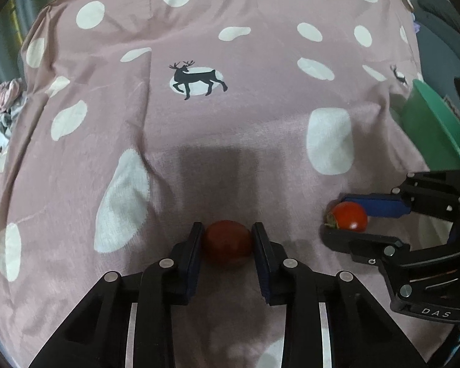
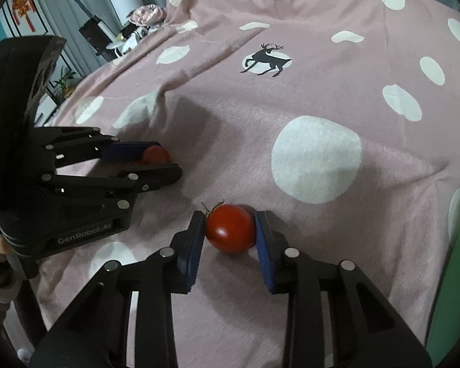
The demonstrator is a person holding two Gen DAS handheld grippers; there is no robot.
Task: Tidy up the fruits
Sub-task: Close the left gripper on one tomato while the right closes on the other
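Two small red tomatoes lie on a pink spotted sheet. In the left wrist view my left gripper is shut on a dark red tomato, its blue pads pressing both sides. To its right, my right gripper holds a brighter tomato with a green stem. In the right wrist view my right gripper is shut on that stemmed tomato. My left gripper shows at the left there, clamped on its tomato. Both fruits rest on the sheet.
A green bowl stands at the right edge of the sheet, seen as a green rim in the right wrist view. Bundled cloth lies at the far left. A lamp and furniture stand beyond the bed.
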